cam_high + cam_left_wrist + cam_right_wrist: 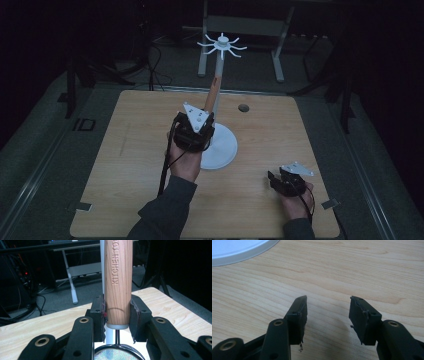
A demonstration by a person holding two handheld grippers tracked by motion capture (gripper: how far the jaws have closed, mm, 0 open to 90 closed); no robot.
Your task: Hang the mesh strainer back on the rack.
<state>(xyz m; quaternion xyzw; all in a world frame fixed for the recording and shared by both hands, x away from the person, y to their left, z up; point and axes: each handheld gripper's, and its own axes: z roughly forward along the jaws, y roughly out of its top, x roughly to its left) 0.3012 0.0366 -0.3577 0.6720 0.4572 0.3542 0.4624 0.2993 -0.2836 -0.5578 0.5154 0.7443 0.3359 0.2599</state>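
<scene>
Nearest us, by the near right corner of the surface (125, 150), our right gripper (328, 315) hovered low with its fingers (298, 315) spread apart and nothing between them. Closer to the middle, our left gripper (117, 315) had its fingers (98, 312) clamped on the wooden handle (118, 285) of a kitchen tool, whose black rim and mesh (117, 353) showed below. Handle and white stand (220, 147) stood together near the centre; the stand's pole rose to a spoked top (222, 45) toward the far edge.
</scene>
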